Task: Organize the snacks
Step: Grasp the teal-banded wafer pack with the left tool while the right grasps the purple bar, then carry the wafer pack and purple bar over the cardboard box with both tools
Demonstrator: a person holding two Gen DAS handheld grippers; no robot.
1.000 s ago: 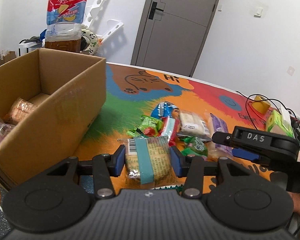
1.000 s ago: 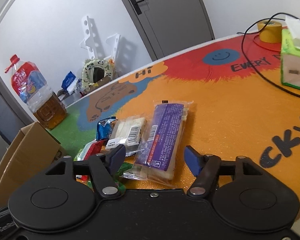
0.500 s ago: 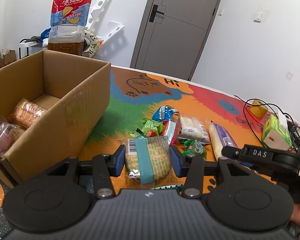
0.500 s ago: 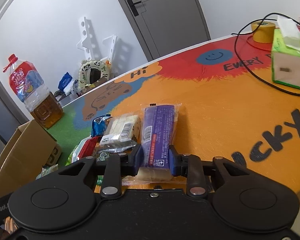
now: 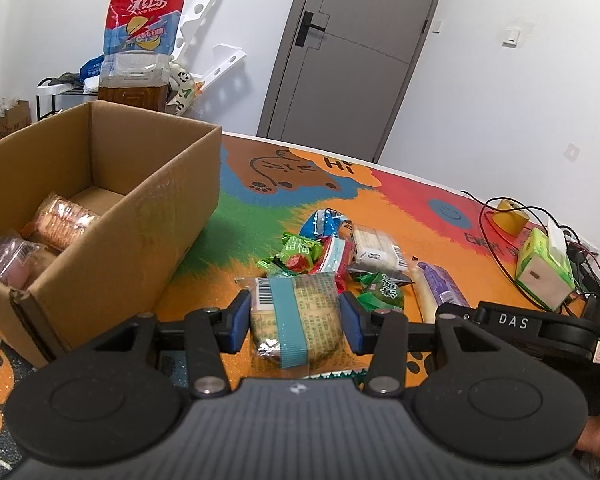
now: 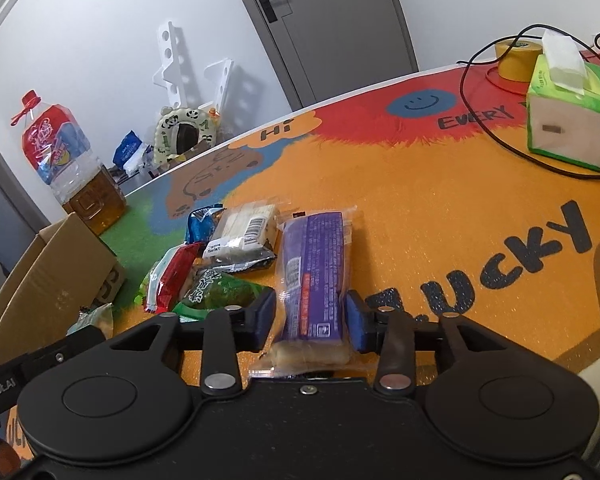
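Two hand-held grippers work side by side over a colourful printed table mat [image 6: 440, 216], both angled downward toward the snacks.

In the left wrist view, the left gripper [image 5: 296, 316] has its blue pads pressed against the sides of a clear-wrapped pastry with a teal band [image 5: 298, 320], so it is clamped on that packet, which sits between the fingers at the near edge of the snack pile. To its left stands an open cardboard box [image 5: 112, 248], already containing a pack of round biscuits [image 5: 60, 222] and a pinkish wrapped snack [image 5: 14, 262]. Behind the box is a large iced tea bottle [image 5: 140, 44].

In the right wrist view, the right gripper [image 6: 310, 316] straddles the near end of a long purple-labelled cake packet [image 6: 316, 272] lying on the orange part of the mat. Its jaws have just been opening; the pads stand just beside the packet's sides, with a thin gap showing on each side, so they are not pressing on it. The packet lies flat, lengthwise along the fingers.

Left of it lies the remaining heap: a green candy wrapper [image 6: 220, 290], a red-and-white packet [image 6: 172, 276], a white barcoded cake pack [image 6: 244, 232] and a blue wrapper [image 6: 200, 224]. A green tissue box [image 6: 568, 120] and a roll of yellow tape [image 6: 516, 58] sit well apart at the far right, with a black cable [image 6: 500, 136] looping around them.
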